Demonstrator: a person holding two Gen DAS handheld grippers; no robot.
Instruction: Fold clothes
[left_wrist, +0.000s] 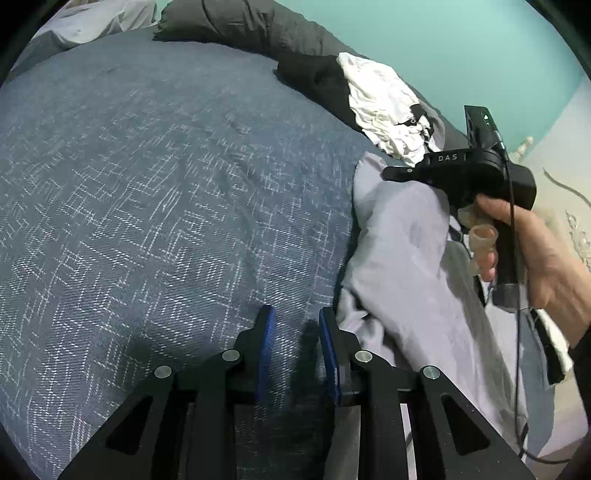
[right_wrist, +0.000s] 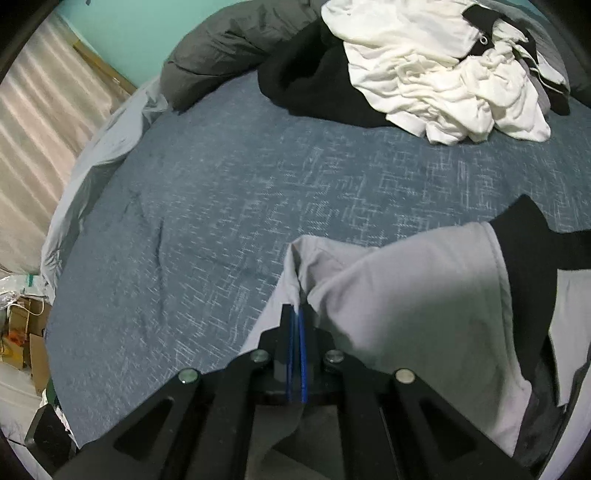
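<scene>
We hold the right gripper (right_wrist: 297, 314) clamped on a fold of the grey garment (right_wrist: 406, 295); its blue pads (right_wrist: 303, 350) are pressed together with the cloth edge pinched between them. From that pinch the grey cloth rises ahead of the tips and spreads away to the right of the tool, where a black panel (right_wrist: 528, 240) of the same piece lies beside it. Farther ahead and to the right sits a heap of white clothes (right_wrist: 436, 74) on top of a black garment (right_wrist: 306, 85), near a dark grey duvet (right_wrist: 221, 44).

Our left gripper (left_wrist: 297, 321) hangs over the blue patterned bedspread (left_wrist: 166, 184) with its fingers (left_wrist: 266, 332) partly apart and nothing between them. The grey garment (left_wrist: 406, 266) lies just to the right of its tips, touching or almost touching the right finger. Beyond that, to the right, we see our right hand (left_wrist: 543, 251) gripping the handle of the other tool (left_wrist: 469, 173) above the cloth.
</scene>
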